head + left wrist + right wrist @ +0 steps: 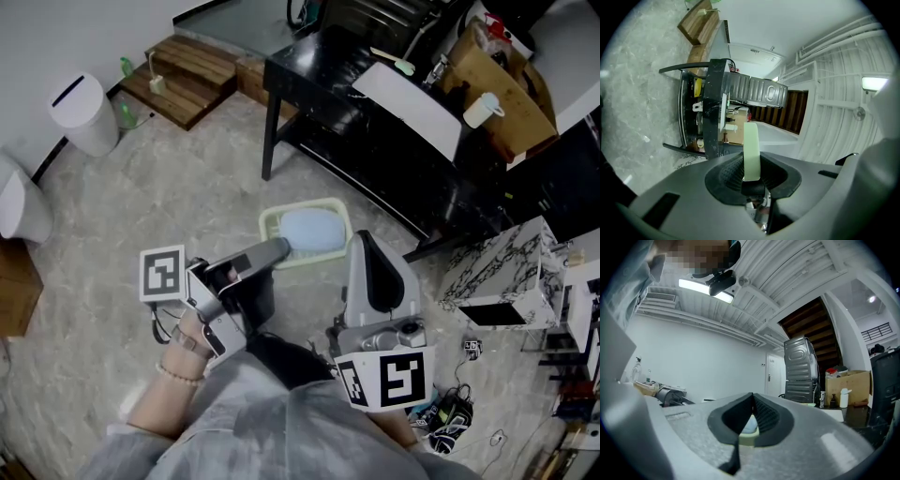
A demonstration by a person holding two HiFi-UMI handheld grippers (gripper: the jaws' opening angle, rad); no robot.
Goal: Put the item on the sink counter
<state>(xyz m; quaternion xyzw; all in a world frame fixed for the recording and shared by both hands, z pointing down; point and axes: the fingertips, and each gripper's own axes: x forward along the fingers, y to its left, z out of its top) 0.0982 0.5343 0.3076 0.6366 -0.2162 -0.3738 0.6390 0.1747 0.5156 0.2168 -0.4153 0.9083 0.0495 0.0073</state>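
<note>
A pale green tray (298, 210) with a light blue item (311, 231) lying in it hangs over the floor between my two grippers. My left gripper (279, 249) is shut on the tray's left rim; in the left gripper view that rim (751, 145) stands on edge between the closed jaws of the left gripper (751, 177). My right gripper (360, 244) is shut on the right rim, and the right gripper view shows a strip of green rim (748, 438) pinched at the right gripper (748, 428). The black counter (330, 82) stands beyond the tray.
On the counter lie a white board (412, 103), a white cup (482, 109) and a cardboard box (497, 86). A white bin (82, 114) and wooden steps (184, 77) are at the far left. A marbled box (508, 272) and cables (452, 414) sit at the right.
</note>
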